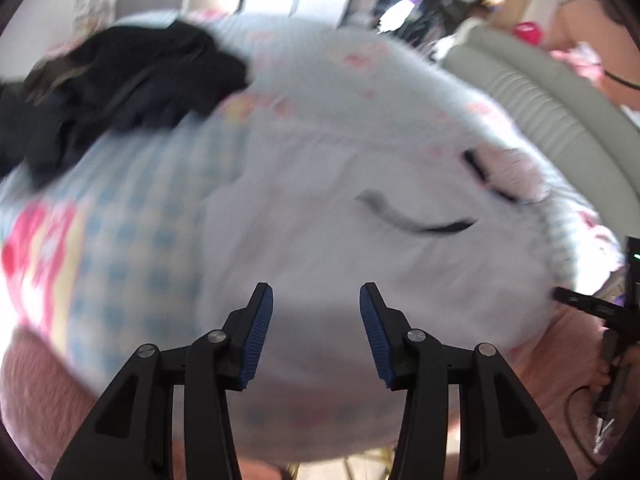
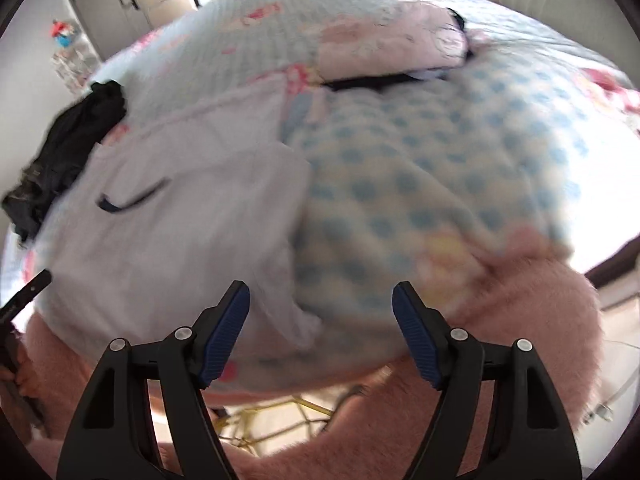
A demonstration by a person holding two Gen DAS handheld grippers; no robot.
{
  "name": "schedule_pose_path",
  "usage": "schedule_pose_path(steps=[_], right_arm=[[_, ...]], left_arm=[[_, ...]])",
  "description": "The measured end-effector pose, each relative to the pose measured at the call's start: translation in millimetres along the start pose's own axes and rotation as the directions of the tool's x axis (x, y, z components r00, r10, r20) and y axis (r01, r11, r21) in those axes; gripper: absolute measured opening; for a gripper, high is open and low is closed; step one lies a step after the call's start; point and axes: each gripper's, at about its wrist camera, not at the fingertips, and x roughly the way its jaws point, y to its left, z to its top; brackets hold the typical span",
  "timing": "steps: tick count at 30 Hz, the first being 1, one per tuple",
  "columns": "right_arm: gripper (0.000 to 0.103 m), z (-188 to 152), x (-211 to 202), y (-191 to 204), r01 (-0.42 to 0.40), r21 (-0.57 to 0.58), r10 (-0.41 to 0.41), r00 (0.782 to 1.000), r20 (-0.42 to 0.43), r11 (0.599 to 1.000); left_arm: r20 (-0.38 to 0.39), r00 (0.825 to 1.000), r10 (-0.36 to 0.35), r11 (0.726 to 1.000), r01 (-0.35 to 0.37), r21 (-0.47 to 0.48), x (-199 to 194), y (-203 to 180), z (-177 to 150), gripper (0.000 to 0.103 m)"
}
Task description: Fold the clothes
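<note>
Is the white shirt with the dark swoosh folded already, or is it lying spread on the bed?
Mostly spread: the white shirt lies flat on the bed, with only its right edge loosely bunched.

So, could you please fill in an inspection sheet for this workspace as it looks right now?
Surface: bed with a patterned quilt, blue-checked patch towards the right; pink fluffy cover along the near edge.
Job's things: white shirt with a dark swoosh, spread flat; folded pink piece farther back on something dark.
Clutter: dark clothes pile at the left edge.
Grippers: left claw open and empty above the shirt; right claw open and empty over the shirt's right edge.
Cables: thin white cable on the floor at right.
Surroundings: grey padded headboard, door, a person behind the bed. Both views are blurred.
</note>
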Motion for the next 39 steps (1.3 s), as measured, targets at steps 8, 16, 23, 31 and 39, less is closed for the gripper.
schedule_pose_path(steps=[8,16,23,31,39], right_arm=[[0.05,29,48,42,-0.092,-0.096,0.091,0.996,-0.011,0.991],[0.052,38,37,45,-0.121,-0.126,0.128,0.991,0.048,0.985],[0.053,41,81,82,-0.102,-0.172,0.097,0.995,-0.036,0.98],[0.071,21,-18,56,-0.21,-0.089,0.218,0.971,0.099,0.974],[0.068,-23,26,72,-0.234,-0.099,0.232,0.972,-0.034,0.967]], left_arm=[[-0.13,0.975,0.18,0.984,-0.178,0.029,72,7,29,0.047],[0.039,0.998,0.052,0.998,-0.051,-0.029,33,17,33,0.046],[-0.063,0.979,0.192,0.979,-0.187,0.078,68,-5,30,0.047],[0.009,0.999,0.034,0.999,-0.034,-0.003,-1,-2,14,0.046],[-0.079,0.996,-0.051,0.999,0.05,-0.003,20,-25,-20,0.048]])
